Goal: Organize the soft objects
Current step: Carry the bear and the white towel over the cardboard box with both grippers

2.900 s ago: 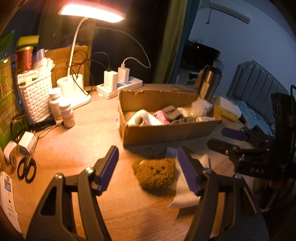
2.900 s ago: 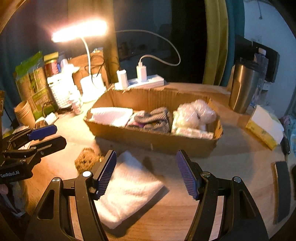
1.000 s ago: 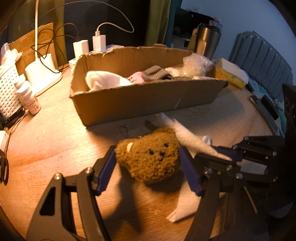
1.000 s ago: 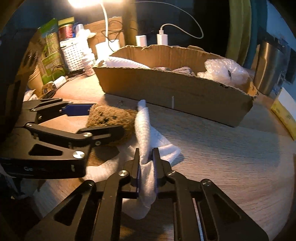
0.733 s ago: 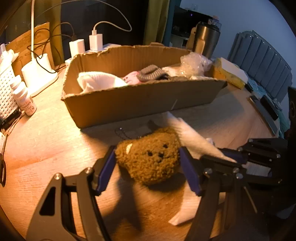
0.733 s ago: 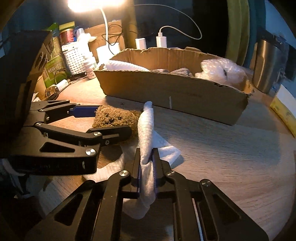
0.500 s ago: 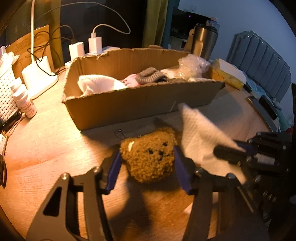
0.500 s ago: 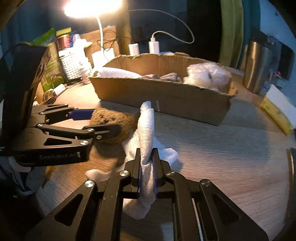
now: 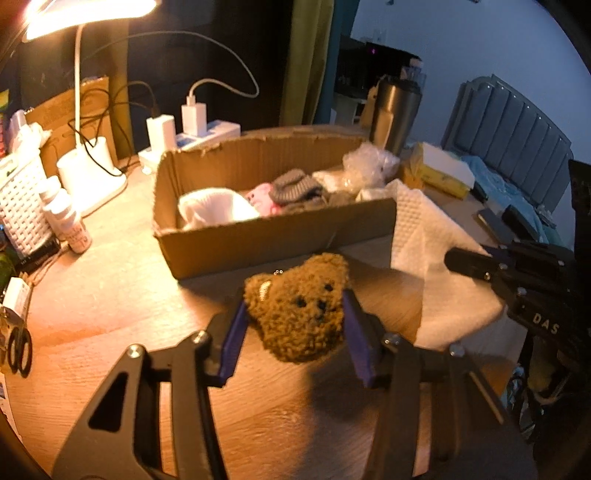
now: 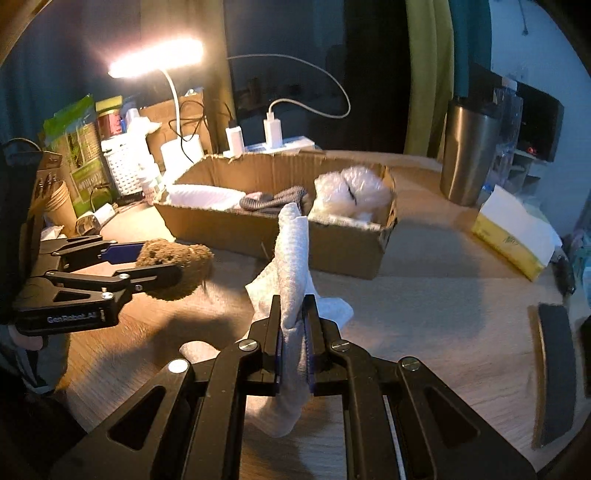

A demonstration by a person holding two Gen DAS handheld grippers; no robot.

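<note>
Both jaws pinch loads in front of the cardboard box [image 9: 258,240]: left gripper [image 9: 295,334] a plush bear [image 9: 299,310], right gripper [image 10: 293,350] a white cloth [image 10: 291,266]. Lift each clear above the box's near wall before letting go.

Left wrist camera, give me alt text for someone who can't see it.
The left gripper is shut on a brown teddy bear, lifted above a wooden table. Behind it is an open cardboard box of soft items; on the right, the right gripper holds a white cloth. A lit desk lamp stands behind on the left.
</note>
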